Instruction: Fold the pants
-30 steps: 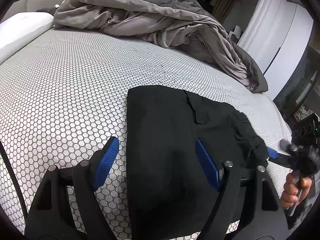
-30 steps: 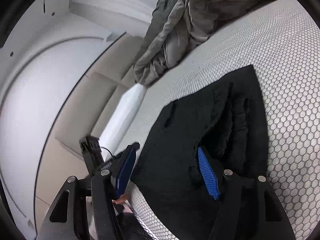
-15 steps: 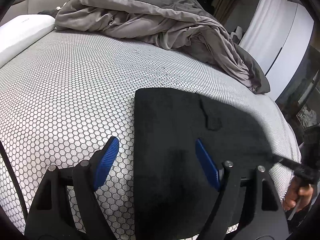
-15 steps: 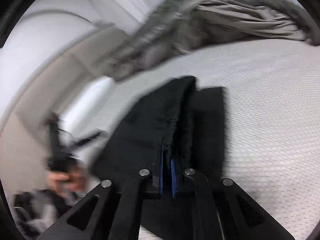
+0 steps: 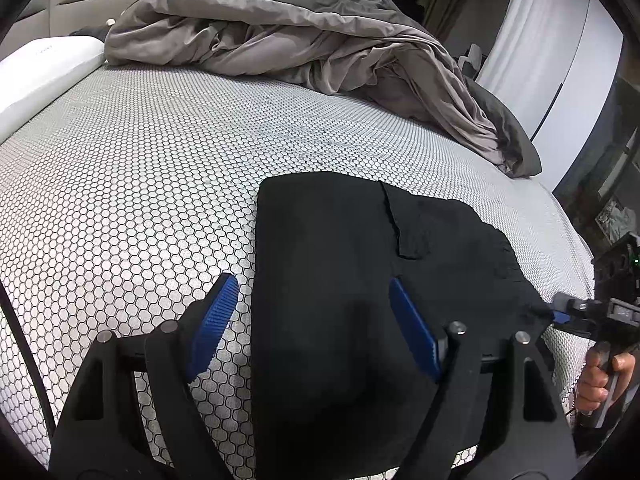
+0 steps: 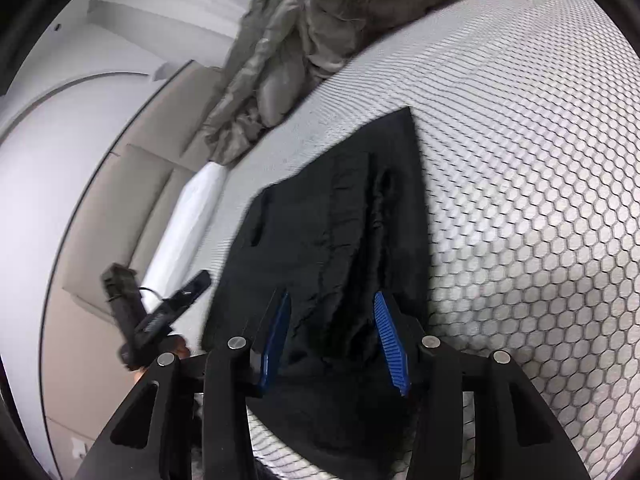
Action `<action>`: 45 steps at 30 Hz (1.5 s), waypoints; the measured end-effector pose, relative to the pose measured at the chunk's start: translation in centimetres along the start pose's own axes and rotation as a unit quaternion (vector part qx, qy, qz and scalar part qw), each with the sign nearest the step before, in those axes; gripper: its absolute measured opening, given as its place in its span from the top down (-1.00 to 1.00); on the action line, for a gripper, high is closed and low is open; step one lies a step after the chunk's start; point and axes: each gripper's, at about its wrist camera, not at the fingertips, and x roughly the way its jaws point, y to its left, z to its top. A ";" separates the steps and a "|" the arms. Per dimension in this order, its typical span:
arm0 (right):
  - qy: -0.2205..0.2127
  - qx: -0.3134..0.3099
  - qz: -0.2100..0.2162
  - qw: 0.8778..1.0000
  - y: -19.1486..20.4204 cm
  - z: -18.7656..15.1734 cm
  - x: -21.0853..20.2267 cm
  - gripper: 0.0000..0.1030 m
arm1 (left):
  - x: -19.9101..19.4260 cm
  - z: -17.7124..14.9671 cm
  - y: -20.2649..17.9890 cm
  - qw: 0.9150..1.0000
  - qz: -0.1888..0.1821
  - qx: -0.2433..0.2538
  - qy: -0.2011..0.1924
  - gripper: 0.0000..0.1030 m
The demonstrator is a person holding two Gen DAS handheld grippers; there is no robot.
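Note:
Black pants (image 5: 340, 280) lie folded flat on a bed with a white honeycomb-patterned cover (image 5: 140, 184). My left gripper (image 5: 316, 320) is open, low over the pants' near left edge, with one pad over the cover and one over the cloth. In the right wrist view the pants (image 6: 340, 220) lie with a ruffled waistband edge running between my fingers. My right gripper (image 6: 332, 336) is open, its pads on either side of that edge, not gripping. The right gripper also shows in the left wrist view (image 5: 560, 312) at the pants' right corner.
A crumpled grey duvet (image 5: 300, 40) lies across the far side of the bed. A white pillow (image 5: 44, 68) lies at the far left. The bed's right edge is near the pants. White curtains and a wardrobe (image 5: 560, 60) stand beyond.
My right gripper was shut on the pants' edge half a second ago and has now opened, letting the cloth drop flat. The left gripper stayed open and barely moved.

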 end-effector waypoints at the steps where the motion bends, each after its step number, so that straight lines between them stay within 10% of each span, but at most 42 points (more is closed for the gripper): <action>1: 0.000 -0.001 0.011 1.000 0.4 0.0 -0.1 0.13 | 0.0 0.0 0.0 1.000 0.002 -0.001 -0.001 -0.48; 6: 0.023 -0.011 -0.024 0.999 0.4 -0.5 0.4 0.12 | 0.1 -0.1 0.0 1.000 0.003 -0.002 0.004 -0.48; 21: 0.002 0.050 0.060 0.997 -0.6 0.1 1.2 -0.08 | -0.4 -0.1 -0.1 1.000 0.001 -0.004 -0.002 -0.48; 28: 0.052 0.018 -0.006 0.998 -0.2 -0.2 2.7 -0.08 | -0.4 -0.2 -0.3 1.000 0.001 0.000 0.001 -0.48; 35: -0.019 -0.016 0.043 0.999 2.4 0.6 1.6 -0.09 | 0.0 -0.2 -0.7 1.000 0.002 0.003 0.007 -0.48; 40: 0.041 -0.003 -0.034 0.999 1.2 -0.3 3.0 -0.08 | 0.1 -0.4 -0.8 1.000 0.006 0.004 0.008 -0.48; 45: 0.046 0.017 -0.008 0.999 0.0 -0.4 3.0 -0.09 | 0.1 -0.4 -1.0 1.000 0.005 -0.001 0.006 -0.48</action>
